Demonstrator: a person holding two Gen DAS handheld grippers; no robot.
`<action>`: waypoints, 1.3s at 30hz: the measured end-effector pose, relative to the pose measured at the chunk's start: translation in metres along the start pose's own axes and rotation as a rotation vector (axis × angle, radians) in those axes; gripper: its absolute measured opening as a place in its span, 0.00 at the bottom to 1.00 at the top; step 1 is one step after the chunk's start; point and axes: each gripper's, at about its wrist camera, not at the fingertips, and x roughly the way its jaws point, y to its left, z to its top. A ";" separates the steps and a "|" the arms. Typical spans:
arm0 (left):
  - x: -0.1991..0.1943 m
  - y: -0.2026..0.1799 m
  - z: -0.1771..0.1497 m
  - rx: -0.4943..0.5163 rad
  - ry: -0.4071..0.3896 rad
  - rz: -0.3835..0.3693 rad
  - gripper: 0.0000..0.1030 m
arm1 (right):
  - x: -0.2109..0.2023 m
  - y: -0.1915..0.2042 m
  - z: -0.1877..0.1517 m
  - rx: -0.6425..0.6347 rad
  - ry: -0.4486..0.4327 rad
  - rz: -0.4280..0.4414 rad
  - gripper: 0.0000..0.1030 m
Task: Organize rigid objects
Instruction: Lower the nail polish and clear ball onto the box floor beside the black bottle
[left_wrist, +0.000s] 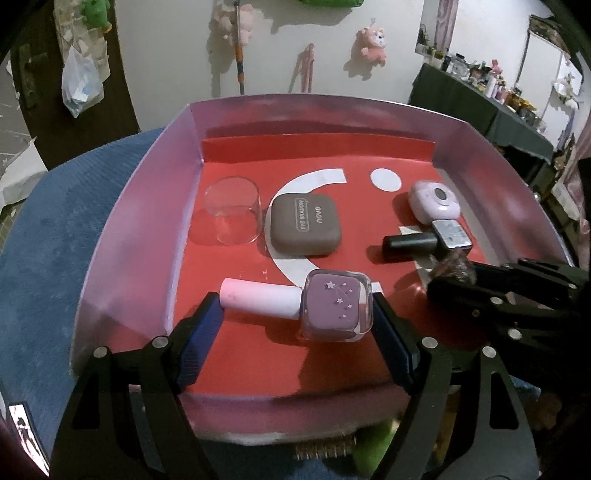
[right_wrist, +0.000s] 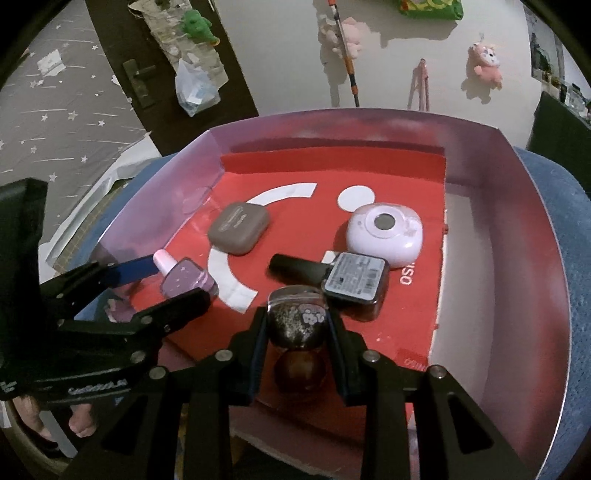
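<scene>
Clamping both: left claw purple bottle, right claw glittery bottle.

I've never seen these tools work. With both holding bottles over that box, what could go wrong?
The left gripper holds the purple nail polish bottle lengthwise, cap to base, so it might pivot out. The right gripper clamps a rounded glittery bottle close above the black-capped bottle; lowering it could knock that one.
</scene>
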 end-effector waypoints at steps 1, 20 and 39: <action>0.003 0.000 0.001 -0.002 0.004 0.004 0.76 | 0.001 0.000 0.001 -0.005 -0.003 -0.012 0.32; 0.022 0.000 0.015 -0.027 0.014 0.009 0.76 | 0.011 -0.010 0.013 -0.042 -0.061 -0.073 0.32; 0.012 -0.002 0.007 -0.043 0.030 -0.021 0.76 | 0.011 -0.003 0.014 -0.103 -0.043 -0.141 0.32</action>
